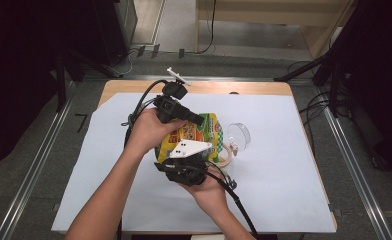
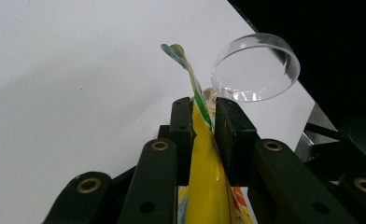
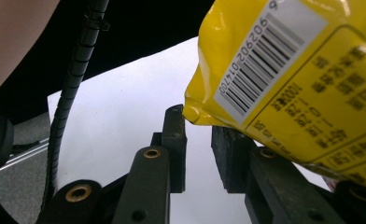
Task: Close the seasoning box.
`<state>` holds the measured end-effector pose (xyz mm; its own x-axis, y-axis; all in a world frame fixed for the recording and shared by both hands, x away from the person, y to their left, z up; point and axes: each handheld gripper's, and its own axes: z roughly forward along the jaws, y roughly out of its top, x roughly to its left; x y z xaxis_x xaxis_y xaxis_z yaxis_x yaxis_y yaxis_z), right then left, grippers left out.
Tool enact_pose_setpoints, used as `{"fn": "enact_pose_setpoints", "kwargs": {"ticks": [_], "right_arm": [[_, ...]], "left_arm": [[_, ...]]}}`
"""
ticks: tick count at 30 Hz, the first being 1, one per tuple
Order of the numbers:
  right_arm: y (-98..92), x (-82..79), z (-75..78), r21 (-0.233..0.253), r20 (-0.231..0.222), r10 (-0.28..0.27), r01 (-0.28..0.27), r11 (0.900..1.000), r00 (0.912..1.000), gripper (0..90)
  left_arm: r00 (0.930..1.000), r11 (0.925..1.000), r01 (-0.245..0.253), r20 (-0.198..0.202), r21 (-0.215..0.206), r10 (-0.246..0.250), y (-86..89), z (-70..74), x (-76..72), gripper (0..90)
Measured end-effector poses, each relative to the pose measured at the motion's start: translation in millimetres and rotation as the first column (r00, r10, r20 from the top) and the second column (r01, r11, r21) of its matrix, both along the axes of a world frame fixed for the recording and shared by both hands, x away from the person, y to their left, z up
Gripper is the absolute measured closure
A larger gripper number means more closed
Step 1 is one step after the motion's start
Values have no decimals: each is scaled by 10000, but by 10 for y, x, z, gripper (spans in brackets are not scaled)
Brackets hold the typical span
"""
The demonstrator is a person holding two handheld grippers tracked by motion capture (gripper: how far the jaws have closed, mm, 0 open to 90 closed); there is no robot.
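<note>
White sheet (image 1: 274, 165) over wooden table (image 1: 134, 87); grey floor and black stands beyond.

Nearest, at the sheet's middle: right gripper (image 1: 184, 167), held in the right hand (image 1: 209, 192), grey plate on top. In the right gripper view (image 3: 197, 154), jaws apart with a clear gap between the pads. Corner of the yellow bag (image 3: 284, 74) just above the gap, close to the left jaw's tip; barcode side facing the camera. Nothing clamped between the pads.

Next: bag (image 1: 194, 137), lifted off the sheet, between the two grippers.

Above it: left gripper (image 1: 196, 119), held in the left hand (image 1: 149, 131), cable trailing left. In the left gripper view (image 2: 203, 126), jaws closed tight on the bag's (image 2: 207, 177) sealed edge, thin film pinched flat between both pads, green tip of the seal standing up past the jaws.

Farther right: clear cup (image 1: 238, 134) lying on its side on the sheet, near the bag; in the left gripper view, cup (image 2: 256, 67) open rim facing the camera, just beyond the jaw tips.
</note>
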<state>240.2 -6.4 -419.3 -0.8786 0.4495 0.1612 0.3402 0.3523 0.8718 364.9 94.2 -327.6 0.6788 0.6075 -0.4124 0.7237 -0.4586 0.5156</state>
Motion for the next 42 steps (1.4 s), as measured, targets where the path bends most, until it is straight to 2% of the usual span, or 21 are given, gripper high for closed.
{"fn": "enact_pose_setpoints", "kwargs": {"ticks": [5, 18, 22, 34, 42], "right_arm": [[-4, 3, 17, 30, -125, 15, -14, 10000, 9999, 768], [23, 45, 44, 53, -56, 30, -30, 10000, 10000, 781], [10, 41, 40, 195, -156, 72, -69, 9998, 9999, 790], [2, 17, 63, 423, -34, -131, 133, 9990, 9999, 789], [2, 13, 50, 351, 35, -121, 119, 9993, 9999, 788]], "left_arm": [[10000, 10000, -49, -87, -48, 49, -5, -3, 15, 780], [10000, 10000, -70, 9, -59, 70, 6, 34, 33, 781], [9998, 9999, 37, 170, 128, -39, -18, 57, -2, 781], [10000, 9997, -14, -45, 234, 15, -51, 70, 40, 782], [10000, 9998, 25, -53, 189, -24, -36, 57, 35, 782]]}}
